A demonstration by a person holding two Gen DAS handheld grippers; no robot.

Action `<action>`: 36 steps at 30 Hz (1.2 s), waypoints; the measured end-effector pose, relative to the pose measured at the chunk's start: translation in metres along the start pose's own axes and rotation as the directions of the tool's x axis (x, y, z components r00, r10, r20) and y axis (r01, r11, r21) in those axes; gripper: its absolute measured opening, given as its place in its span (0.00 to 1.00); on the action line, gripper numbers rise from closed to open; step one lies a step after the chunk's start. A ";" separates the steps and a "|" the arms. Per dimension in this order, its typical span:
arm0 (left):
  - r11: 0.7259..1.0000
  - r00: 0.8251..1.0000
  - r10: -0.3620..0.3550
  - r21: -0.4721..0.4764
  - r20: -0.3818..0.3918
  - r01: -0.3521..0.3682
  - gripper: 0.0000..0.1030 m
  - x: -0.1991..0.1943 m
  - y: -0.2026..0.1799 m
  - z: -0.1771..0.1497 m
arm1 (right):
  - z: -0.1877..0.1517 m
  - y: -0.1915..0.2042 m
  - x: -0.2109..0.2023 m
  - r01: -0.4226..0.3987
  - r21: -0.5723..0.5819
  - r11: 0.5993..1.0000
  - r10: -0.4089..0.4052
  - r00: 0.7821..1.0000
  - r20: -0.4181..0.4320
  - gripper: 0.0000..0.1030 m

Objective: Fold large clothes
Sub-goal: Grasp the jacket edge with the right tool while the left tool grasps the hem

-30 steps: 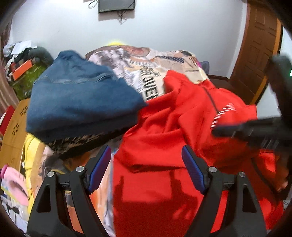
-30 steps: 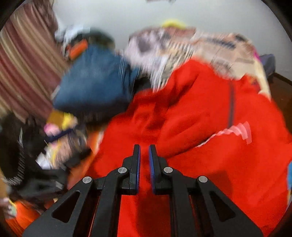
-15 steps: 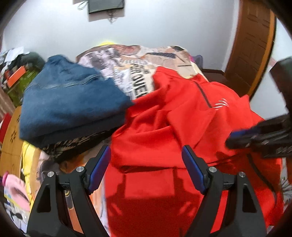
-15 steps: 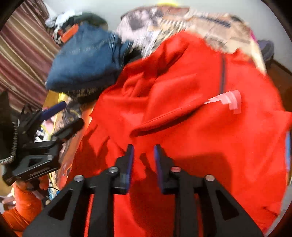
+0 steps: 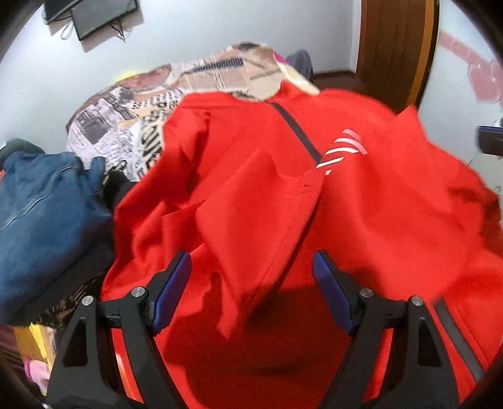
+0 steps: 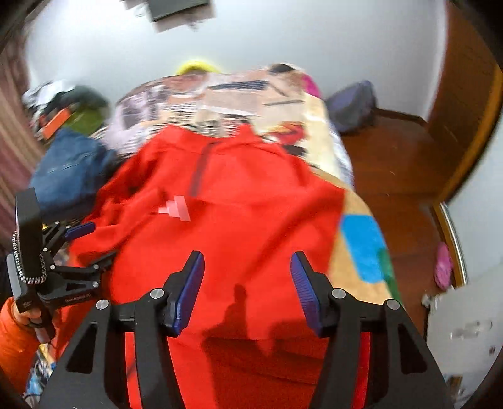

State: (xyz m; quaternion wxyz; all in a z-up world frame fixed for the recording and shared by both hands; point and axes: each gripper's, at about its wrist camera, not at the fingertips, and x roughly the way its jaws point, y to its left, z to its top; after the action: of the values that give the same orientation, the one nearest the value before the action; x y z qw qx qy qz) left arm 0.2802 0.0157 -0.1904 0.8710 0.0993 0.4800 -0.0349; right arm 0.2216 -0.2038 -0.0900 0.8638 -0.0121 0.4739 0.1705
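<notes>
Left wrist view has my left claw [image 5: 251, 283] spread wide above a red jacket [image 5: 251, 195], nothing pinched between its blue pads [image 5: 171, 291]; a loose fold of the red cloth hangs in the gap between them, though blur keeps me from telling whether it brushes either pad. The jacket is spread over a bed with a newspaper-print cover [image 5: 132, 107], filling the picture from the centre out to three o'clock, its dark zipper [image 5: 295, 130] running toward twelve o'clock and a white striped logo [image 5: 342, 151] just beside the zipper's lower end. Folded blue jeans [image 5: 41, 214] lie at nine o'clock, touching the jacket's left edge. A wooden door [image 5: 399, 47] stands at one o'clock and a dark screen [image 5: 94, 15] hangs on the wall at eleven. From the right wrist view, my right claw [image 6: 248, 283] is opening over the jacket's lower part, nothing between its pads but cloth lying below. My other claw shows at nine o'clock there, held by a hand [image 6: 26, 317] in an orange sleeve [image 6: 14, 343], beside the jacket's left edge.
</notes>
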 end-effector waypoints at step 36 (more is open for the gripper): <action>0.931 0.983 0.169 -0.340 0.076 -0.134 0.12 -0.045 0.127 -0.064 | -0.048 -0.044 0.047 0.024 0.142 0.990 -0.011 0.995 -0.095 0.59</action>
State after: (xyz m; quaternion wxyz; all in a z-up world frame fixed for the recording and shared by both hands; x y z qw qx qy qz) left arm 0.2229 0.1516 -0.1678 0.8989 -0.0147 0.4241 0.1089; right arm 0.2190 -0.2411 -0.1612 0.8406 0.0376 0.5250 0.1278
